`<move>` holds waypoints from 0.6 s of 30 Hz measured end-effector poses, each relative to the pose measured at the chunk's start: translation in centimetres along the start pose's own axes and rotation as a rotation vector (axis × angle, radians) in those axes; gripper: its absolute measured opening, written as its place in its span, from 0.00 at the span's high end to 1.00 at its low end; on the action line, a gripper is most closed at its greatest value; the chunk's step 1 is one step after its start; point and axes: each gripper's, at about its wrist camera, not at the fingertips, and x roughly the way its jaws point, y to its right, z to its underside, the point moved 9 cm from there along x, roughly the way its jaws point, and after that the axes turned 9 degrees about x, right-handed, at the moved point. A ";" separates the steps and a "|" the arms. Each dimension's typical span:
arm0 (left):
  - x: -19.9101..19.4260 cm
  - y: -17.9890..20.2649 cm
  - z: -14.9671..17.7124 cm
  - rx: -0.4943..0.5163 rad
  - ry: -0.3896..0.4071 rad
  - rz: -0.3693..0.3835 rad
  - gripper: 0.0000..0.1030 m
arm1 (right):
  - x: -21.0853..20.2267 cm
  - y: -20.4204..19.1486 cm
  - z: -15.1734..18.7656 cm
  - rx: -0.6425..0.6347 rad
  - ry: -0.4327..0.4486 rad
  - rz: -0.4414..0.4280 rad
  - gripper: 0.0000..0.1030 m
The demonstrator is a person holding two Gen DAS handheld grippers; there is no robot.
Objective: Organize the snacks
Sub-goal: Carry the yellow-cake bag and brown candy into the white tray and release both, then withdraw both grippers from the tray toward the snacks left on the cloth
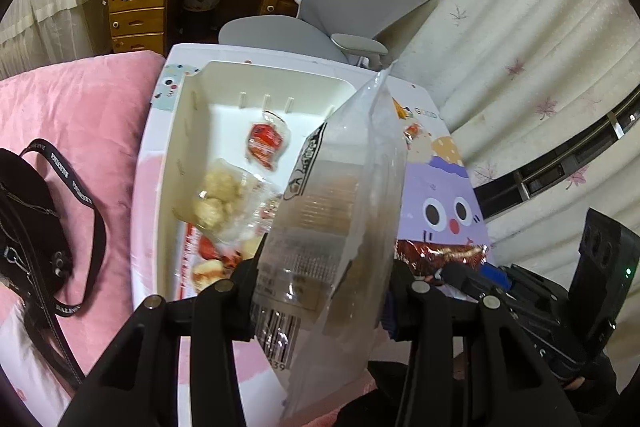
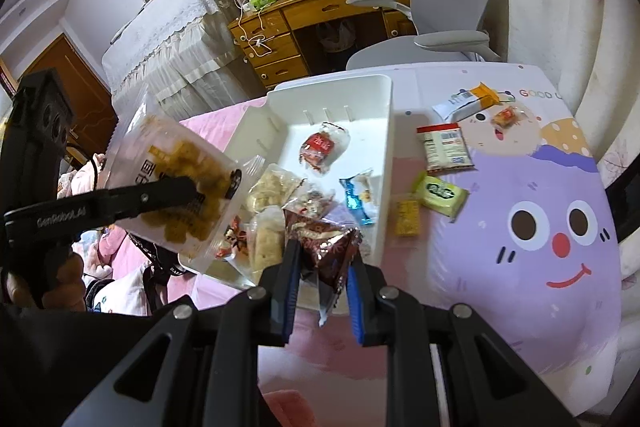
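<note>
While both my grippers carry a pack each, the white bin (image 2: 384, 131) sits between them as the drop target.

Left gripper (image 1: 320, 279) is clamped on a clear cracker bag (image 1: 332, 211) — held by its lower end so it hangs tilted over the bin's near-left corner, above the loose snacks (image 2: 276, 203) already inside. Right gripper (image 2: 322, 267) is closed on a dark red foil packet (image 2: 328, 247), pinched at the sides, hovering at the bin's near edge. My read: both get released into the bin. Still out on the cartoon table mat (image 2: 540, 267), right of the bin — a green packet (image 2: 440, 193), a yellow one (image 2: 406, 223), a red-topped white sachet (image 2: 444, 147), an orange-ended bar (image 2: 466, 101) and a small orange candy (image 2: 506, 117). Those are next, I'd judge.
</note>
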 end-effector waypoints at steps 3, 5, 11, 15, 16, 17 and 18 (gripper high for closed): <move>0.1 -0.8 -0.2 0.008 0.001 -0.004 0.57 | 0.6 -0.6 0.1 0.011 -0.001 0.006 0.79; -0.1 -1.2 -0.5 0.006 0.022 -0.009 0.46 | 1.1 -0.7 0.1 0.022 -0.005 0.021 0.78; -0.3 -1.6 -0.7 0.031 0.024 -0.019 0.29 | 1.9 -0.3 0.3 0.058 -0.022 0.055 0.58; 0.1 -1.4 -0.4 0.039 -0.001 -0.016 0.24 | 1.9 0.1 0.5 0.076 -0.021 0.071 0.57; 0.2 -1.2 -0.4 0.046 -0.005 -0.014 0.23 | 1.9 0.2 0.6 0.080 -0.022 0.074 0.57; 0.2 -1.0 -0.3 0.054 -0.007 -0.015 0.23 | 1.9 0.3 0.6 0.084 -0.024 0.078 0.57; 0.2 -0.8 -0.3 0.066 -0.009 -0.018 0.23 | 1.9 0.5 0.7 0.088 -0.026 0.082 0.57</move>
